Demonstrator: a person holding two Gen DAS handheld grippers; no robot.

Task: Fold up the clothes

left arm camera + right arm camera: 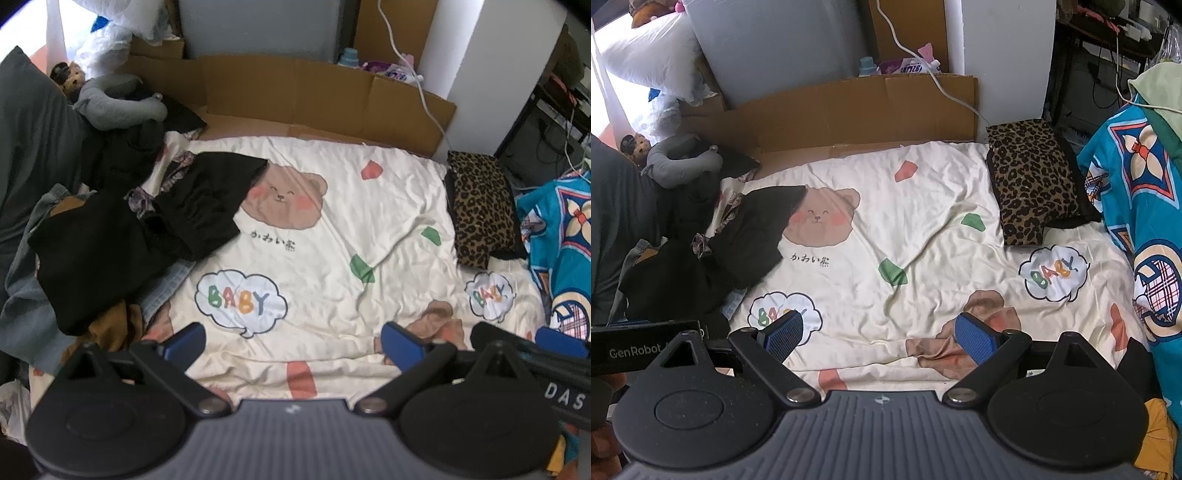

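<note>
While a folded leopard-print garment (480, 206) lies at the far right corner of the cream bear-print sheet (332, 258), a heap of dark clothes (122, 236) covers the sheet's left edge, beside a grey plush toy (114, 107). Cardboard (295, 99) stands along the far edge; a teal patterned cloth (1137, 206) borders the right edge. Left gripper (291, 343): fingers wide apart, nothing held, above the near edge. Right gripper (881, 338): fingers likewise apart, nothing between them.

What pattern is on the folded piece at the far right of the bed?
Leopard print, tan with black spots, on the folded piece; clearest in the right wrist view.
</note>
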